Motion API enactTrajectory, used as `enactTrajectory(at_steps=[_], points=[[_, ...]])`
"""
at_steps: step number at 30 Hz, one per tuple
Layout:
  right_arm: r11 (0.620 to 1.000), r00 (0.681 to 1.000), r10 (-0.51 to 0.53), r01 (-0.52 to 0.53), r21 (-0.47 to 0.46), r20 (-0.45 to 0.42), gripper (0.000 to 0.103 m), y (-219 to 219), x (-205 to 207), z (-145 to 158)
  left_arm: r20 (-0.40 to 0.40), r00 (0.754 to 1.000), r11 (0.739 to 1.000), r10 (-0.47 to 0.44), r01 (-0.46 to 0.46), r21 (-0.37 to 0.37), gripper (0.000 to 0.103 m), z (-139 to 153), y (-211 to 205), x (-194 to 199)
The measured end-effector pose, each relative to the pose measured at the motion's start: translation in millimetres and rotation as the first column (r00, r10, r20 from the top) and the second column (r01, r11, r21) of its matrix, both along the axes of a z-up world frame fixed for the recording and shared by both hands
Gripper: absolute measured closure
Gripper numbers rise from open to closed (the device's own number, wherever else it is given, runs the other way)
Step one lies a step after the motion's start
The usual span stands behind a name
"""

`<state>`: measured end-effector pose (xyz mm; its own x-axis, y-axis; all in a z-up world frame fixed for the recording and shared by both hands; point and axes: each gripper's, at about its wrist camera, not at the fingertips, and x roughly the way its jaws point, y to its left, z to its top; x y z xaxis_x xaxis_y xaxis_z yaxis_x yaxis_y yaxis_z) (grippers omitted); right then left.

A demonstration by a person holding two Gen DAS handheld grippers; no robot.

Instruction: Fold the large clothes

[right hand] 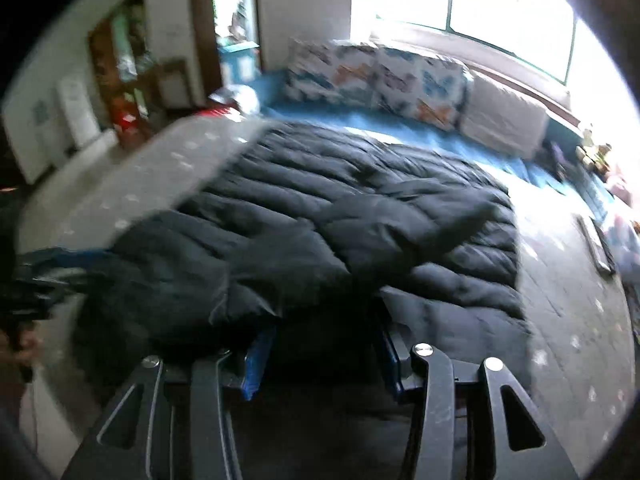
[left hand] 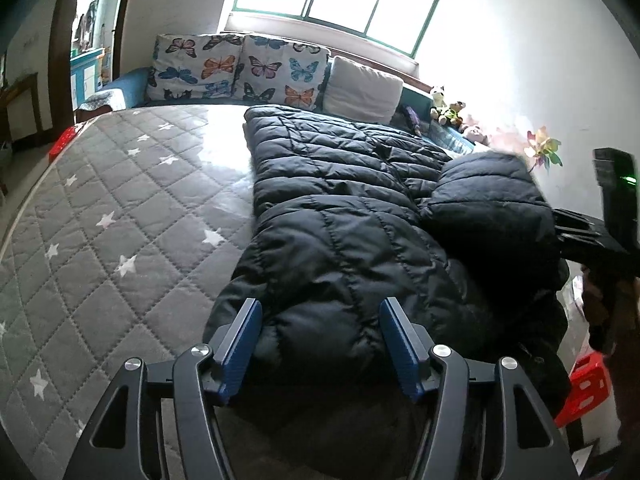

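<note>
A black puffer jacket (left hand: 340, 216) lies spread on the grey star-quilted mattress (left hand: 100, 240). My left gripper (left hand: 320, 302) is at the jacket's near edge, and its blue pads (left hand: 244, 344) are shut on a thick fold of it. At the right edge of the left wrist view, my right gripper (left hand: 576, 232) holds another bulky part of the jacket raised above the rest. In the blurred right wrist view, the jacket (right hand: 340, 208) drapes over the right gripper (right hand: 324, 332) and fills the gap between its pads. The left gripper (right hand: 60, 264) shows at the far left, at the jacket's corner.
Butterfly-print cushions (left hand: 240, 68) and a white pillow (left hand: 362, 84) line the head of the bed under a bright window. Plush toys (left hand: 448, 110) sit by the right wall. A red stool (left hand: 588, 384) stands on the floor at the right. Bare mattress lies left of the jacket.
</note>
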<state>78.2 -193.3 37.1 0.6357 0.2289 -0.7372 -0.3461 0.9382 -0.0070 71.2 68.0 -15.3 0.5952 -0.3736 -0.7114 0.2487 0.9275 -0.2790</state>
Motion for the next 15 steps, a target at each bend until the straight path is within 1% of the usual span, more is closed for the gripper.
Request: enactTrajectory(at_steps=[1, 2, 4, 6, 9, 12, 15], points=[[0.999, 0.999, 0.045, -0.046, 0.015, 0.019, 0.052, 12.1, -7.9, 4.4, 0.001, 1.000, 1.000, 0.009, -0.009, -0.008, 0.038, -0.2, 2.4, -1.5], [0.997, 0.997, 0.075, -0.076, 0.010, 0.033, 0.052, 19.9, -11.9, 7.1, 0.000, 1.000, 1.000, 0.014, -0.014, -0.013, 0.038, -0.1, 3.6, -2.3], [0.987, 0.985, 0.155, -0.152, -0.046, 0.072, 0.052, 47.0, -26.9, 7.1, 0.000, 1.000, 1.000, 0.027, -0.027, -0.015, 0.038, -0.2, 6.7, -5.9], [0.976, 0.977, 0.202, -0.195, -0.096, 0.068, 0.052, 62.5, -31.3, 0.9, 0.001, 0.999, 0.999, 0.036, -0.036, -0.014, 0.037, 0.7, 8.4, -9.3], [0.964, 0.970, 0.242, -0.239, -0.114, 0.018, 0.052, 74.6, -35.0, -14.1, 0.004, 0.999, 0.999, 0.052, -0.052, -0.008, 0.037, 1.5, 13.7, -15.1], [0.965, 0.969, 0.245, -0.247, -0.084, -0.036, 0.052, 75.9, -33.2, -27.7, -0.008, 0.997, 0.997, 0.074, -0.074, -0.009, 0.036, -0.9, 18.9, -18.5], [0.969, 0.971, 0.236, -0.239, -0.060, -0.043, 0.052, 70.7, -33.3, -23.6, -0.009, 0.996, 0.996, 0.090, -0.090, -0.011, 0.036, 0.8, 25.5, -25.6]])
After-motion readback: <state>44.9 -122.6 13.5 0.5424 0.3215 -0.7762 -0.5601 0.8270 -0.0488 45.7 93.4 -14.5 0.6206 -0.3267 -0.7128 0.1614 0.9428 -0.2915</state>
